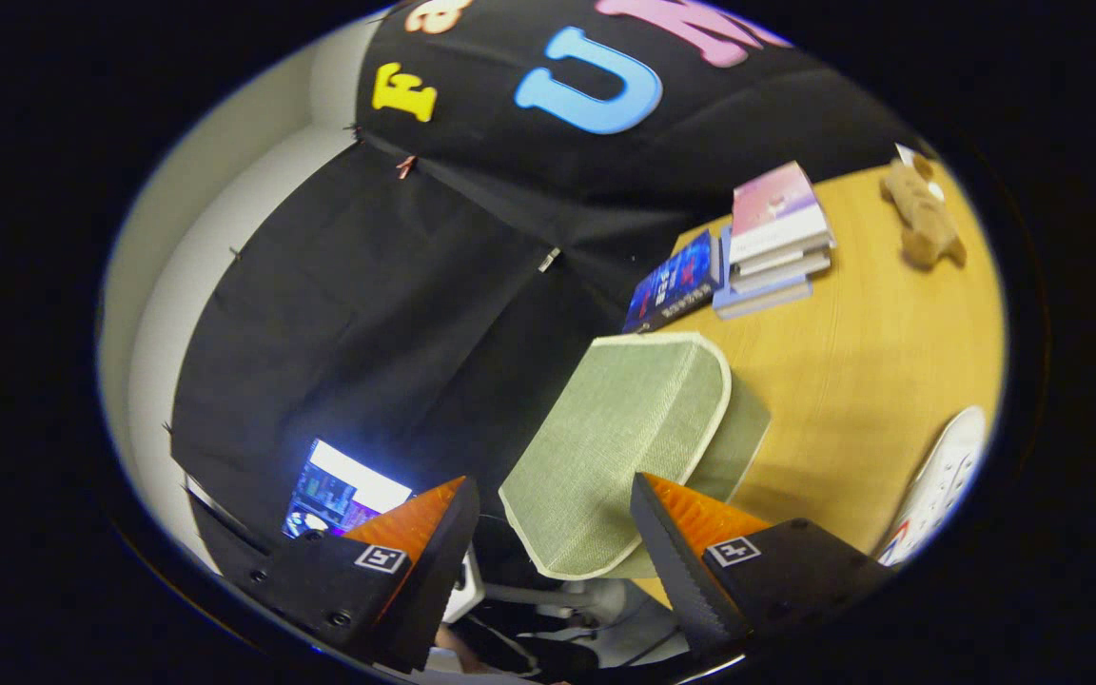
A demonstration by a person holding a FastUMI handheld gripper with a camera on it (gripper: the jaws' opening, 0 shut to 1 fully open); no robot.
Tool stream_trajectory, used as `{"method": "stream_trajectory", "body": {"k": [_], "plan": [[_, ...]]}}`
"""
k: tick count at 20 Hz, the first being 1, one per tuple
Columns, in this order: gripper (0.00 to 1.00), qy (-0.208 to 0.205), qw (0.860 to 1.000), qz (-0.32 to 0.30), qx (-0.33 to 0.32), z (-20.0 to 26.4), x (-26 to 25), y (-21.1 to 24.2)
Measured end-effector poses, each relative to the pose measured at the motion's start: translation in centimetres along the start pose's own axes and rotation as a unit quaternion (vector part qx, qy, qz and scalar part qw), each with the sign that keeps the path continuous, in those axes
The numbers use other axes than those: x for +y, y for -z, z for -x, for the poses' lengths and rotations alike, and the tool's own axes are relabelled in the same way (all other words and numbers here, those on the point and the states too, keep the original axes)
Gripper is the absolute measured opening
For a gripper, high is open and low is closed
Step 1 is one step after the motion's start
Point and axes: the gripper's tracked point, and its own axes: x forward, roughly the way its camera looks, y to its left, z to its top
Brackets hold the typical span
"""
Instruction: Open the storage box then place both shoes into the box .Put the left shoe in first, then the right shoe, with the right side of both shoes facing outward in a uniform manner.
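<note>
- A wooden table (881, 371) is seen tilted in the gripper view, with black cloth (367, 314) hung as the wall behind it and a pale wall (158, 285) beyond the cloth.
- A lit screen (343, 495) is seen low against the cloth, just beyond one finger.
- A stack of books (776, 243) is noted at the far part of the table; a dark blue book (676, 281) lies just beside the stack, at the table's edge.
- A brown soft toy (924, 219) is seen lying on the table, well apart from the books.
- The storage box (638, 447), covered in green cloth with a pale trimmed lid, is seen at the table's near edge, partly overhanging it. The lid is seen on the box.
- A white shoe (943, 490) is recorded at the table's rim, apart from the box. Which shoe it is cannot be told.
- The gripper (548, 533) is held with the jaws wide apart. Nothing is gripped.
- The near corner of the box lid is seen between the fingers, just ahead of the tips. Whether one finger touches the lid's edge cannot be told.
- Cables and pale items are seen below the table edge, between the fingers; they are too blurred to be named.
</note>
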Motion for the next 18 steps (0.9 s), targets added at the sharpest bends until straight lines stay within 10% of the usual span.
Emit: {"method": "stream_trajectory", "body": {"k": [9,18], "plan": [[0.98,-0.088,0.963,-0.247,0.062,-4.2,-7.9,3.4],[0.86,-0.173,0.928,-0.322,0.066,-5.0,-6.0,2.4]]}}
